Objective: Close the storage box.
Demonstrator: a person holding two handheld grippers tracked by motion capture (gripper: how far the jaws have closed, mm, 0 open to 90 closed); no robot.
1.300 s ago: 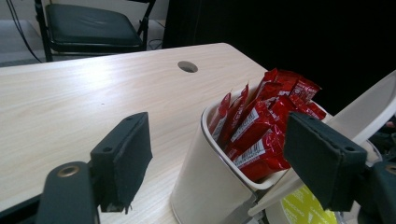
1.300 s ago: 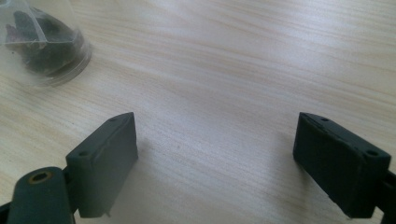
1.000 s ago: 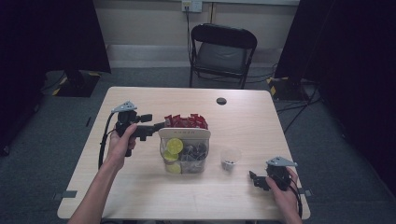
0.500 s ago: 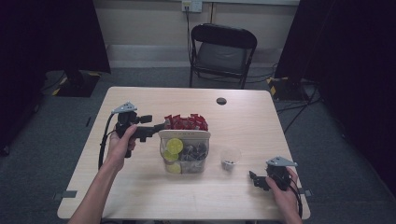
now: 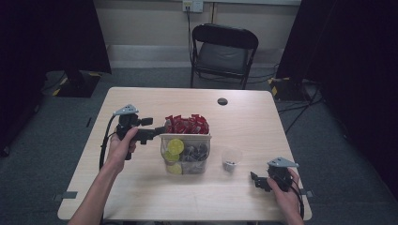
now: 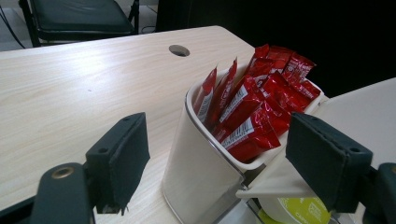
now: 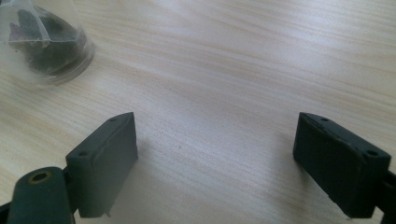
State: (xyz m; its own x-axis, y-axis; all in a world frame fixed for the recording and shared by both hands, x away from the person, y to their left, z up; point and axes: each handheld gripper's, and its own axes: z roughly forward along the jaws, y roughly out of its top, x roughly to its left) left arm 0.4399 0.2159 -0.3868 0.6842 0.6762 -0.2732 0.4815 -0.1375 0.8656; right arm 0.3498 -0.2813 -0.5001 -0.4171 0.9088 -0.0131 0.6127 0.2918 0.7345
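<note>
Left gripper [image 6: 215,158] was spread wide around a white bin [image 6: 196,177] of red packets [image 6: 252,112], print unreadable. Right gripper [image 7: 224,158] gaped over bare table [image 7: 233,70].

In the left gripper view the white organizer [image 6: 196,158] is cut off by the bottom edge, so its base is hidden, and the lime-green lid [image 6: 299,210] beneath its divider shows as a sliver only. The print on the red sachets [image 6: 252,116] is too small to read. In the right gripper view the clear cup [image 7: 44,39] is cropped by the top and left edges, and the dark thing inside it is too blurred to identify. In the high view the right claw [image 5: 257,180] is too small to judge its jaw gap, and the grey contents of the organizer's front compartment [image 5: 196,151] cannot be identified.
</note>
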